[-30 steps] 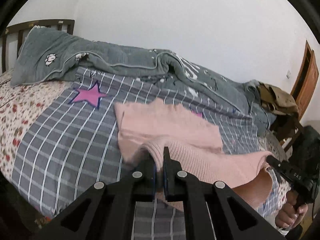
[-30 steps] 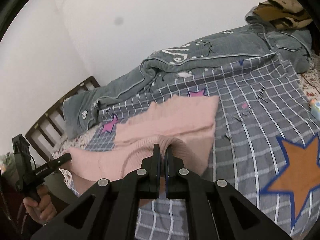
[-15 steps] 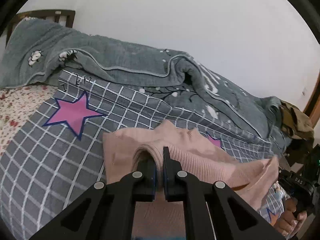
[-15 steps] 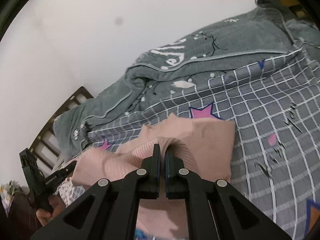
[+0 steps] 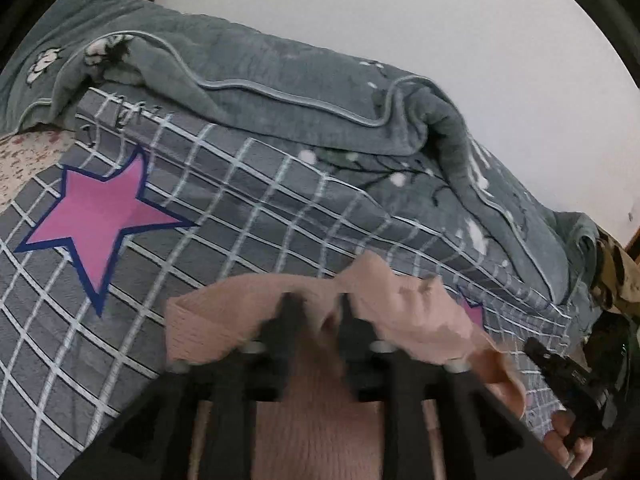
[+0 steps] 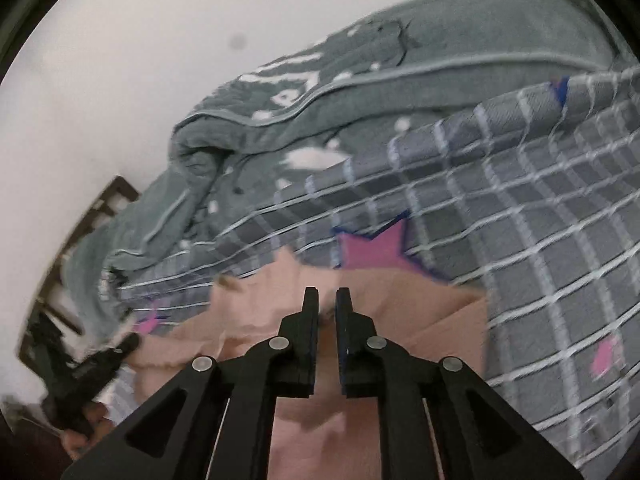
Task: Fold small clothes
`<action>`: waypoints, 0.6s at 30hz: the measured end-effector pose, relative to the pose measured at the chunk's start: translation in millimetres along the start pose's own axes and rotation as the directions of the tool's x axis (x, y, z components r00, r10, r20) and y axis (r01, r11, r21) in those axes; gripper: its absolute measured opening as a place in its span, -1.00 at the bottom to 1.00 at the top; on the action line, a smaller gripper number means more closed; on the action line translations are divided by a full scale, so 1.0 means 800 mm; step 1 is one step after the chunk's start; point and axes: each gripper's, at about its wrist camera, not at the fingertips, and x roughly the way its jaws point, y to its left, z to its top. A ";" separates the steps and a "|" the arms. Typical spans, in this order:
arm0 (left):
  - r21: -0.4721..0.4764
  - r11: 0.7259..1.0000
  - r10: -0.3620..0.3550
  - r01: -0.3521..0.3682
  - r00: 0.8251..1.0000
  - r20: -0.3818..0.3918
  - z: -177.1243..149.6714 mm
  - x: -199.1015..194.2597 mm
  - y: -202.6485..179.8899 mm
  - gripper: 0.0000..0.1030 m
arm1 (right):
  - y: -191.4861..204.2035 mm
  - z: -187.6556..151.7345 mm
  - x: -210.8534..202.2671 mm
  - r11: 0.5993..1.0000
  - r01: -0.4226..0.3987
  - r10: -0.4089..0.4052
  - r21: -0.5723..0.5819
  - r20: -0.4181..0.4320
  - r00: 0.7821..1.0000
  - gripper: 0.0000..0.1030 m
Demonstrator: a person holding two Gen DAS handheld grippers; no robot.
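A pink knitted sweater [image 5: 224,320] lies folded over on the grey checked bedspread [image 5: 248,200]. My left gripper [image 5: 318,300] hovers over its far folded edge, jaws opening, with loose pink cloth between the blurred fingers and no pinch showing. In the right wrist view the sweater [image 6: 432,312] lies under my right gripper [image 6: 327,292], whose jaws are opening to a narrow gap with no cloth pressed between the pads. Each view shows the other gripper in a hand at the sweater's side: the right one [image 5: 560,368] and the left one [image 6: 92,364].
A rumpled grey quilt [image 5: 288,80] is heaped along the wall behind the sweater. A pink star [image 5: 100,216] marks the bedspread to the left. A brown-patterned garment [image 5: 616,272] lies at the far right, and a dark wooden headboard [image 6: 116,200] stands at the bed's end.
Both grippers carried the sweater's near edge forward and down over its far part. Their jaws, shut on the cloth before, now stand apart, the left wider than the right.
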 end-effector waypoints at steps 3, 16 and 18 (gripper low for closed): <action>-0.022 1.000 0.001 -0.001 1.000 -0.001 0.005 0.002 0.010 0.04 | 0.001 -0.005 -0.007 0.995 0.051 -0.049 -0.082 0.023 0.999 -0.29; 0.154 0.984 0.102 -0.087 0.991 -0.092 -0.018 0.037 -0.025 0.06 | -0.018 -0.032 0.034 0.993 0.059 -0.071 -0.106 -0.116 0.991 -0.29; 0.166 0.979 0.135 -0.118 0.987 -0.091 -0.023 0.044 -0.026 0.03 | -0.021 -0.035 0.044 0.993 0.066 -0.079 -0.100 -0.138 0.987 -0.29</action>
